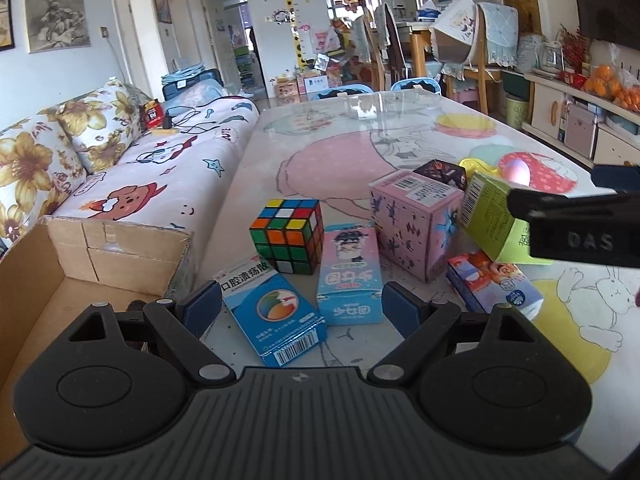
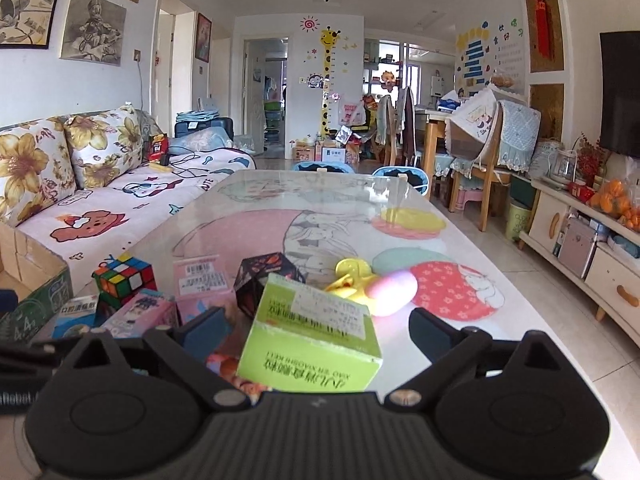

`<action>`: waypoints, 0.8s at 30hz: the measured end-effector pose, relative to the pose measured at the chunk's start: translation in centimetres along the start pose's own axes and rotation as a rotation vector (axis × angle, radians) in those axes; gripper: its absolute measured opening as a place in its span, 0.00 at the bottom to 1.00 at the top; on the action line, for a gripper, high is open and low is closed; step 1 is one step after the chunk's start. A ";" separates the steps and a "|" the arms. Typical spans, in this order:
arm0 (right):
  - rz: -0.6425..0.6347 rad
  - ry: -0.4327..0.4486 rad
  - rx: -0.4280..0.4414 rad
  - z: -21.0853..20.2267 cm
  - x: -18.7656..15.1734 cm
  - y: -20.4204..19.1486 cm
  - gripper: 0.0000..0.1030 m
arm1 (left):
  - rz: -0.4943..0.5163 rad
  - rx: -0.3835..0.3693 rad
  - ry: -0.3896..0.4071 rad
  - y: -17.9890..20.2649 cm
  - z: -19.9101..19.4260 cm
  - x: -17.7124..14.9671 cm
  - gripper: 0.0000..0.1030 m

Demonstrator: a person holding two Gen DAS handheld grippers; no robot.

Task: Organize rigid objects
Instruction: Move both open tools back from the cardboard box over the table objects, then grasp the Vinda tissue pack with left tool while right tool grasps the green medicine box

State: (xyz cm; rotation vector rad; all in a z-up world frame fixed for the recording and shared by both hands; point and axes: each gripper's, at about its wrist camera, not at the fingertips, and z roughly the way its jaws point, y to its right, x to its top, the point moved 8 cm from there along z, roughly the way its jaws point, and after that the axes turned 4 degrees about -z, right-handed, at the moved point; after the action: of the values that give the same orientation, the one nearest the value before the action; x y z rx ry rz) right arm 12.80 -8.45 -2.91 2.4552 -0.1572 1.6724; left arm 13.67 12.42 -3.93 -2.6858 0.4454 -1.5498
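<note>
Small boxes and toys crowd the near end of the cartoon-print table (image 1: 320, 152). My left gripper (image 1: 300, 308) is open just above a blue medicine box (image 1: 272, 320) and a pink-and-blue carton (image 1: 348, 276), touching neither. Behind them stand a Rubik's cube (image 1: 288, 236) and a pink patterned box (image 1: 416, 224). A green box (image 2: 312, 344) lies tilted between the wide-open fingers of my right gripper (image 2: 320, 332); the pads stand clear of its sides. In the left wrist view the green box (image 1: 492, 220) leans over an orange cartoon box (image 1: 492, 284), with the right gripper (image 1: 560, 196) beside it.
An open cardboard box (image 1: 80, 280) stands at the table's left, against a sofa (image 1: 140, 160). A dark cube (image 2: 264, 280), a yellow toy (image 2: 352, 276) and a pink ball (image 2: 392, 292) lie beyond the green box. A low cabinet (image 2: 580, 248) lines the right wall.
</note>
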 end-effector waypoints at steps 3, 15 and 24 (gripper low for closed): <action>-0.005 -0.032 -0.016 1.1 -0.5 0.3 0.95 | 0.009 -0.005 -0.007 -0.1 0.3 0.0 1.00; -0.077 -0.180 -0.202 1.6 -4.2 7.0 0.96 | 0.026 -0.087 -0.022 1.5 0.0 -0.3 1.00; 0.143 -0.125 -0.131 0.8 -2.8 9.6 0.98 | -0.006 -0.232 -0.063 4.9 -0.3 -1.0 1.00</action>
State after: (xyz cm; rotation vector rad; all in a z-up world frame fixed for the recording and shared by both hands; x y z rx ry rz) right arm 10.75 -18.00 -5.09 2.5011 -0.4538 1.5068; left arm 11.84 8.03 -5.33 -2.8971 0.6530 -1.4959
